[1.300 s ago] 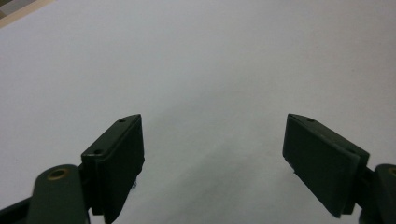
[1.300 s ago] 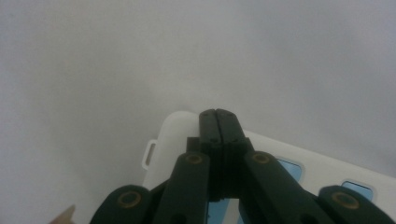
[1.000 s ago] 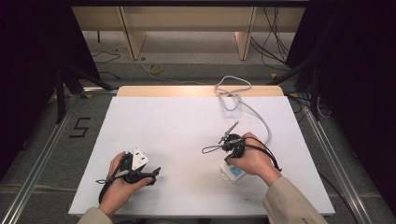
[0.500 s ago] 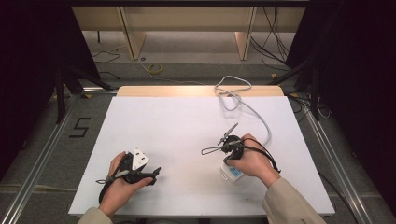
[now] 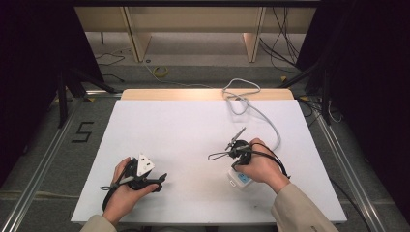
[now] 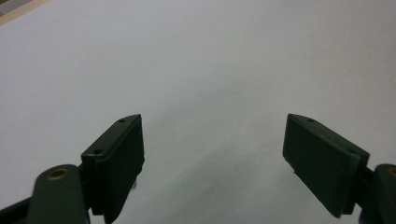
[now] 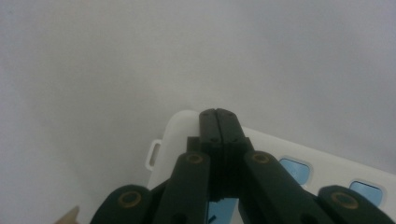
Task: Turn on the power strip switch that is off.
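Note:
A white power strip [image 5: 240,179] with blue switches lies on the white table [image 5: 193,130] at the front right. Its grey cable [image 5: 270,123] runs back to a loop at the far edge. My right gripper [image 5: 237,166] points down onto the strip. In the right gripper view its jaws are pressed together, and the tips [image 7: 217,114] rest over the strip's end [image 7: 177,135] with nothing between them. My left gripper [image 5: 162,179] rests at the front left, held in a hand. Its jaws [image 6: 212,158] stand wide apart over bare table.
The table's wooden far edge [image 5: 169,93] borders a floor with cables and shelving legs. A floor marking "5" [image 5: 83,131] lies left of the table. Dark curtains close off both sides.

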Motion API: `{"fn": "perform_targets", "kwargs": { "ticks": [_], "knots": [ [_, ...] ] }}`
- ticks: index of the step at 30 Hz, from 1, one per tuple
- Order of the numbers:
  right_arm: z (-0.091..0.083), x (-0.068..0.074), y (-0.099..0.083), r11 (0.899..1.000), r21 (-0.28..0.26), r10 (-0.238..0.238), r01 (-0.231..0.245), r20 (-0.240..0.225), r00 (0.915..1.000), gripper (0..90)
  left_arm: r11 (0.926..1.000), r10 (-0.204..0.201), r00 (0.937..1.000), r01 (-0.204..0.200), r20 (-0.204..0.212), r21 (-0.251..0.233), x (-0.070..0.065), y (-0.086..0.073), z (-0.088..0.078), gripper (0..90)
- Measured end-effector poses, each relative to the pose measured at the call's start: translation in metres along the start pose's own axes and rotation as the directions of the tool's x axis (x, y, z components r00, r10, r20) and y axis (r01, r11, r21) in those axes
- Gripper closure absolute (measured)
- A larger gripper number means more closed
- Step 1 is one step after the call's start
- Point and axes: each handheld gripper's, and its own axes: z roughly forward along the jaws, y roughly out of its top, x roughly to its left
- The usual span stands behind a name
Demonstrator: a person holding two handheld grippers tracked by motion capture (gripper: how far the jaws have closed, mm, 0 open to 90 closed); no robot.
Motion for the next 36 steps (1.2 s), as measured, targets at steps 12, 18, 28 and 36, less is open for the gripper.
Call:
{"fn": "perform_targets", "kwargs": {
  "ticks": [12, 18, 28, 36],
  "knots": [
    [0.001, -0.001, 0.0, 1.0, 0.003, 0.004, -0.004, -0.005, 1.0, 90.0, 1.0, 0.001, 1.0, -0.001, 0.0, 0.0, 0.0, 0.0, 0.0, 20.6],
    [0.002, 0.0, 0.0, 1.0, 0.009, 0.007, -0.007, -0.023, 0.9997, 90.0, 1.0, -0.002, 1.0, 0.002, 0.0, -0.003, -0.001, 0.0, -0.001, 20.6],
    [0.0, -0.004, 0.0, 1.0, -0.006, 0.022, -0.022, 0.0, 0.9998, 90.0, 1.0, -0.001, 1.0, 0.001, 0.001, -0.003, -0.001, 0.001, 0.0, 20.6],
    [-0.001, -0.007, -0.002, 1.0, 0.018, -0.004, 0.003, 0.063, 0.998, 90.0, 1.0, -0.004, 1.0, 0.004, 0.001, -0.003, -0.001, 0.001, 0.0, 20.6]
  ]
}}
